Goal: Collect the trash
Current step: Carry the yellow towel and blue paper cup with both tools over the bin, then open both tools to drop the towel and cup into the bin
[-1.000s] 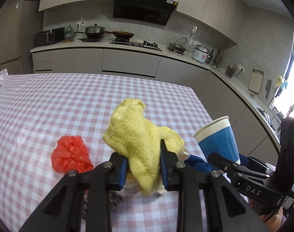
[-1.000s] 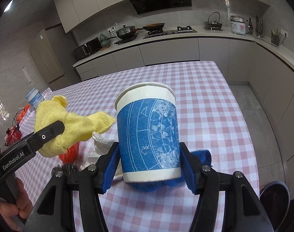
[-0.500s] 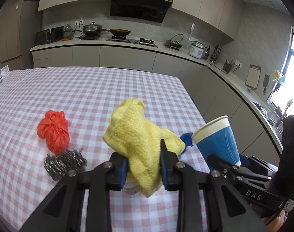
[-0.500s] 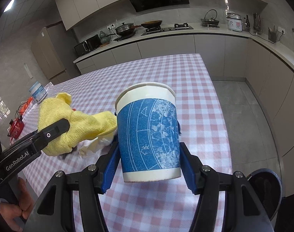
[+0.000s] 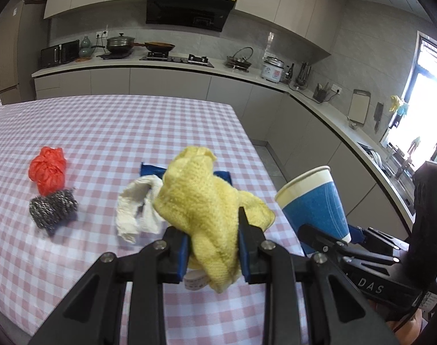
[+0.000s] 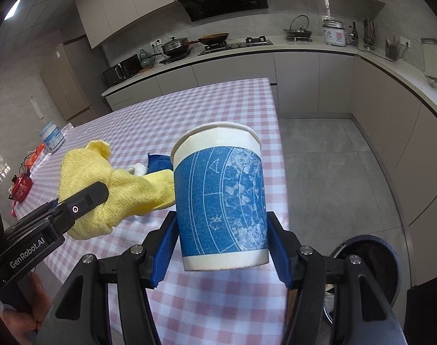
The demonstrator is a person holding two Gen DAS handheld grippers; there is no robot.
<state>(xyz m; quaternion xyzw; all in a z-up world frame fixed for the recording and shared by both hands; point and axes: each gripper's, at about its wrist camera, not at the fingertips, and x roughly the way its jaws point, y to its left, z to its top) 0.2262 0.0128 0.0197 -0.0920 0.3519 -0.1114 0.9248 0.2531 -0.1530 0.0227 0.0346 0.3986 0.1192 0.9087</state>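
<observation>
Left gripper (image 5: 212,247): clamped on yellow cloth (image 5: 209,201), above the table's (image 5: 103,120) near right corner. Right gripper (image 6: 222,247): jaws tight around upright blue paper cup (image 6: 219,201), just past the right edge. Bin (image 6: 370,261): on the floor beyond that edge; carry your loads level; open floor surrounds it.
</observation>
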